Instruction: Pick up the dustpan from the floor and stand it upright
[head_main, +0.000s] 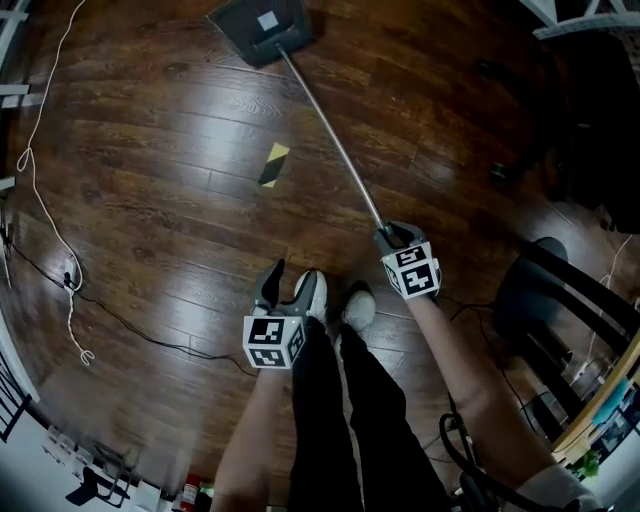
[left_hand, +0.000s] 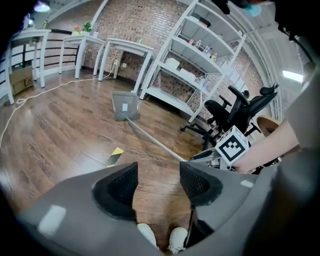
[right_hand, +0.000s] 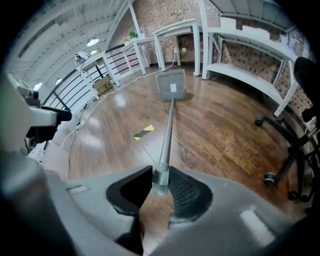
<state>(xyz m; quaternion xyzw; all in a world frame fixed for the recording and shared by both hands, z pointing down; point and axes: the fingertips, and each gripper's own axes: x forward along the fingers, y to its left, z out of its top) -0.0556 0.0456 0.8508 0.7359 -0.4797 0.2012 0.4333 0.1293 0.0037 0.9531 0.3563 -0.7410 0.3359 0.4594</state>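
Note:
The grey dustpan (head_main: 262, 27) lies flat on the wooden floor at the top of the head view, its long metal handle (head_main: 330, 135) running down to my right gripper (head_main: 393, 237). That gripper is shut on the handle's end (right_hand: 161, 179), which sits pinched between the two dark pads. In the right gripper view the pan (right_hand: 171, 85) lies far ahead at the end of the handle. My left gripper (head_main: 285, 282) hangs above the person's shoes, open with nothing between its jaws. The left gripper view shows the pan (left_hand: 124, 105) and the right gripper (left_hand: 205, 156) off to the right.
A yellow and black tape strip (head_main: 274, 164) is stuck to the floor left of the handle. White and black cables (head_main: 60, 262) trail at the left. A black office chair (head_main: 560, 300) stands at the right, with shelving (left_hand: 200, 65) and white tables (left_hand: 75, 47) beyond.

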